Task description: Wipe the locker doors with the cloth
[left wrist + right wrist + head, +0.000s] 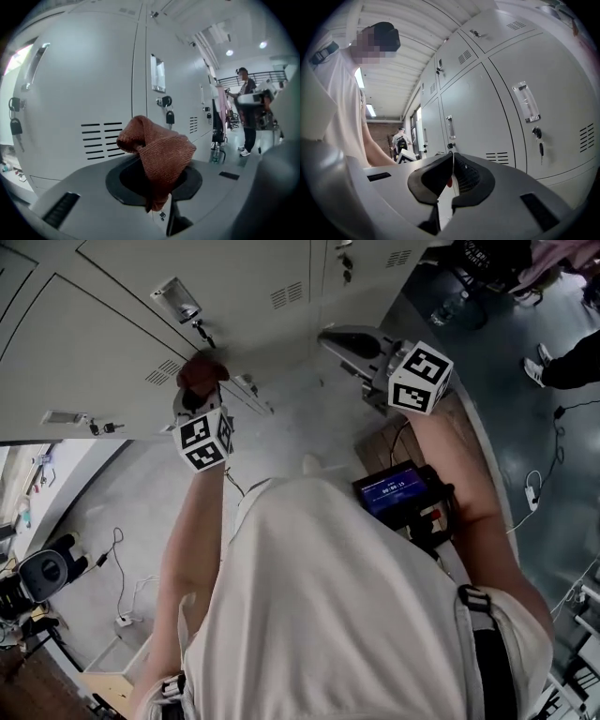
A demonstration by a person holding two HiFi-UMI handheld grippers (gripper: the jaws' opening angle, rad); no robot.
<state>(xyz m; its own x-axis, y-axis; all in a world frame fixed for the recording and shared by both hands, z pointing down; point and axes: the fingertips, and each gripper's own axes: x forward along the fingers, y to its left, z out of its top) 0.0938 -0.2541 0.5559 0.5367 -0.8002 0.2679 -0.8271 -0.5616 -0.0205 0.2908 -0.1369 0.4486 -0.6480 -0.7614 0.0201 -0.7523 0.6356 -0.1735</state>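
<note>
A rust-brown knitted cloth [157,152] is bunched between the jaws of my left gripper [154,180], which is shut on it. In the head view the cloth [200,372] sits close to a grey locker door [89,357], by its vent slots; whether it touches is not clear. The left gripper view shows that locker door [89,93] with vents and padlocks just ahead. My right gripper [451,166] is shut with nothing between its jaws, held off the lockers [487,117]. In the head view the right gripper [352,343] hovers right of the left one.
Keys and padlocks [165,110] hang from the locker handles. A person [246,112] stands farther down the aisle, and another person [401,140] is in the distance. A phone-like screen [392,491] is strapped at my chest. Cables and a camera [42,573] lie on the floor.
</note>
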